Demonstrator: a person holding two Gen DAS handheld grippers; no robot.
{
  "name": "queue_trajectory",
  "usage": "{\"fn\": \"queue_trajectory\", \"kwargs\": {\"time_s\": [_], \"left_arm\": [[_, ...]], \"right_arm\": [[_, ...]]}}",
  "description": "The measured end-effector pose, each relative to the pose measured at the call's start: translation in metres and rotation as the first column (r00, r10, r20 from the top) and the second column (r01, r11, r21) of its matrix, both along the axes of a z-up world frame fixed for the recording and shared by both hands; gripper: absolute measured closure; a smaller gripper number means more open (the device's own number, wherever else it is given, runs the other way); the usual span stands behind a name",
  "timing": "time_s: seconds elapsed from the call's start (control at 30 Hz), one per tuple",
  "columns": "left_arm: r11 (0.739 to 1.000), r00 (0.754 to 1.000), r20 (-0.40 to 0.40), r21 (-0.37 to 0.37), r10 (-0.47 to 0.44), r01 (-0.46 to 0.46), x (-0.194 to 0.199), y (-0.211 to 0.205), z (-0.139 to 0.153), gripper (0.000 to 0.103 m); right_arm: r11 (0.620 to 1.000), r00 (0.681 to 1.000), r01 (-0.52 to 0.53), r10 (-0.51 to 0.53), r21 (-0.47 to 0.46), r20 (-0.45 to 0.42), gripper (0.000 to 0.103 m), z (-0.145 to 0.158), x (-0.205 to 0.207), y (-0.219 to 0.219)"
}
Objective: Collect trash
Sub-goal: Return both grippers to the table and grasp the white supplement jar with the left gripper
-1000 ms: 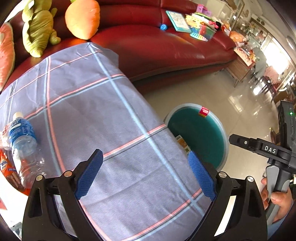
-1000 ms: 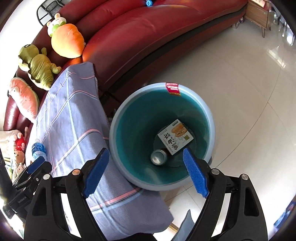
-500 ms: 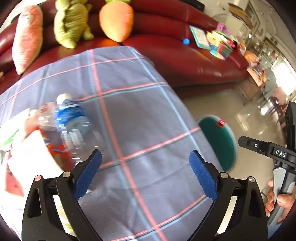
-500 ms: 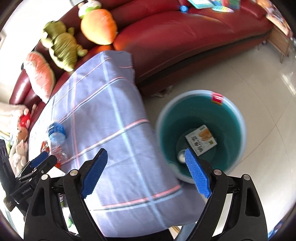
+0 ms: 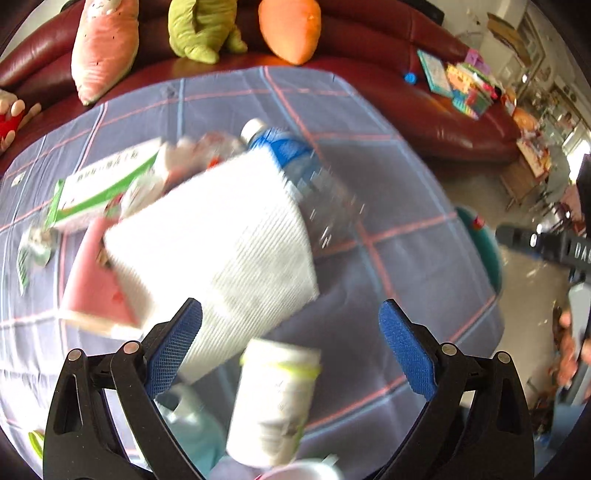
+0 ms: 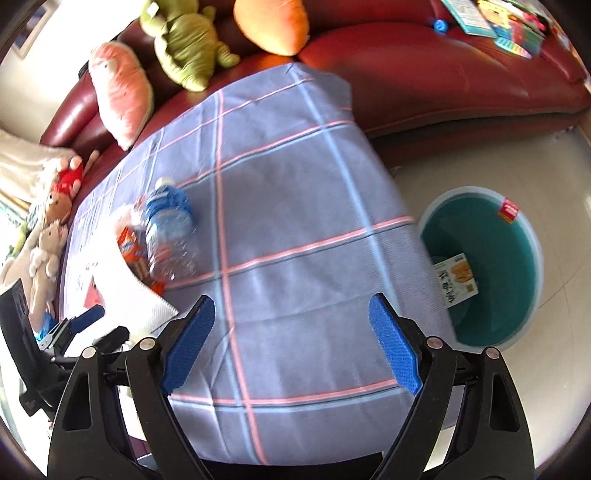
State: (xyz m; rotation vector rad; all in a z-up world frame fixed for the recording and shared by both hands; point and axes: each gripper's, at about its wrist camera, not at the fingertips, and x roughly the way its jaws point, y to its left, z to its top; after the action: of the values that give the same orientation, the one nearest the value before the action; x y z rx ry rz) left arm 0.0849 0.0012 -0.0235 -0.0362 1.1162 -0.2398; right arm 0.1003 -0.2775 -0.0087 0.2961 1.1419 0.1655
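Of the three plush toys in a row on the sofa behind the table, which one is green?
The middle one: the green plush sits between the pink plush and the orange plush on the red sofa.

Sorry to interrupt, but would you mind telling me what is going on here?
A person is clearing trash off a plaid-covered table with two handheld grippers. The left gripper is open over a white napkin, a plastic bottle and a small white bottle, holding nothing. The right gripper is open and empty too. The teal bin on the floor already holds a carton.
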Motion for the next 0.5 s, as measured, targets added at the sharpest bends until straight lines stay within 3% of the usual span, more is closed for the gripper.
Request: {"fn": "queue_trajectory", "kwargs": {"time_s": [0.37,0.5], "left_arm": [[0.994,0.996,-0.053,0.079,-0.075,0.079,-0.041,0.005,-0.033,0.01],[0.992,0.992,-0.091,0.084,-0.09,0.098,-0.04,0.0,-0.046,0.028]], "right_arm": [[0.998,0.998,-0.055,0.054,-0.022,-0.028,0.021,-0.007,-0.019,0.031],[0.998,0.998,-0.064,0.063,-0.027,-0.031,0.021,-0.007,-0.021,0.034]]}}
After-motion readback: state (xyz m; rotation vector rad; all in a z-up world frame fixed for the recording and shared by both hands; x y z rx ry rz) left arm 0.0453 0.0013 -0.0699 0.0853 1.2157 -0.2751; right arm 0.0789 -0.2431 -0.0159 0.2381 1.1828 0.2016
